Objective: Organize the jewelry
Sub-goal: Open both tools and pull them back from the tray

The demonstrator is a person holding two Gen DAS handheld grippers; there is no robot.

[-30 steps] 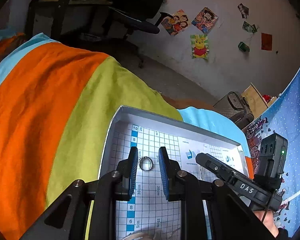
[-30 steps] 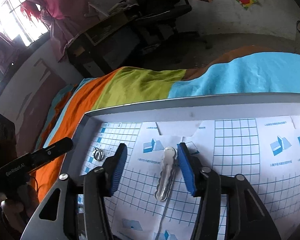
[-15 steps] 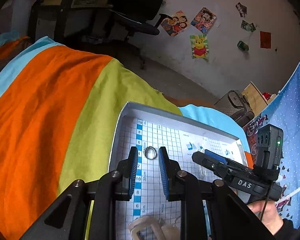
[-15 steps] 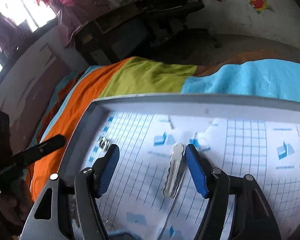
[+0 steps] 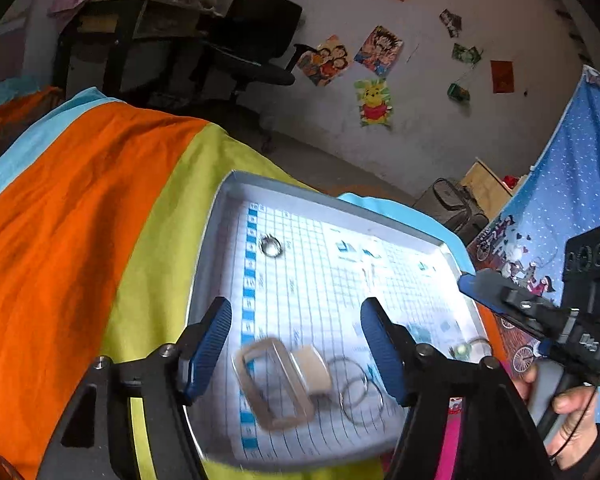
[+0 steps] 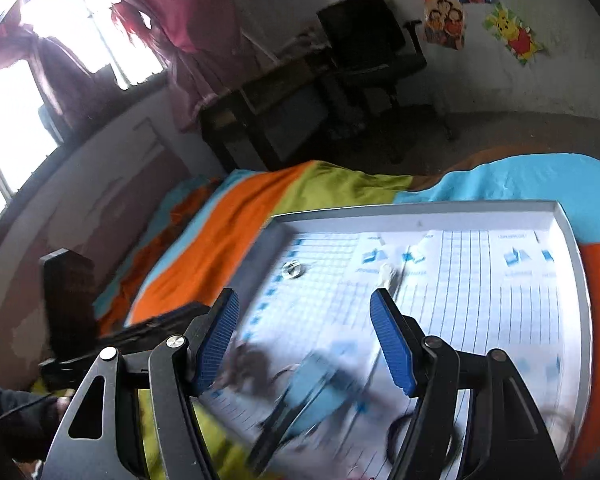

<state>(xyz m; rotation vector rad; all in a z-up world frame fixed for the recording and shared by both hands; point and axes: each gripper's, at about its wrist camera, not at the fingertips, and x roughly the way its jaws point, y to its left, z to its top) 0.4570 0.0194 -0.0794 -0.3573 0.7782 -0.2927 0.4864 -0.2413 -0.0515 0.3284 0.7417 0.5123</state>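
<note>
Left wrist: left hand-held gripper (image 5: pixel 296 346) opening, empty; right hand-held gripper (image 6: pixel 304 342) open; labels unreadable.

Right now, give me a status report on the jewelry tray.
Left hand-held gripper opening, nothing gripped. Right hand-held gripper open, empty. Ring and hair clip lying in tray. Nothing blocking.

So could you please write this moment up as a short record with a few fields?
surface: striped bedspread
tray: grey, grid paper inside
ring: far left part of tray, lying free
hair clip: mid tray, far side, lying free
near end of tray: tan buckle, wire hoops, blurred
left tongs: opening, nothing between the pads
right tongs: open, holding nothing
</note>
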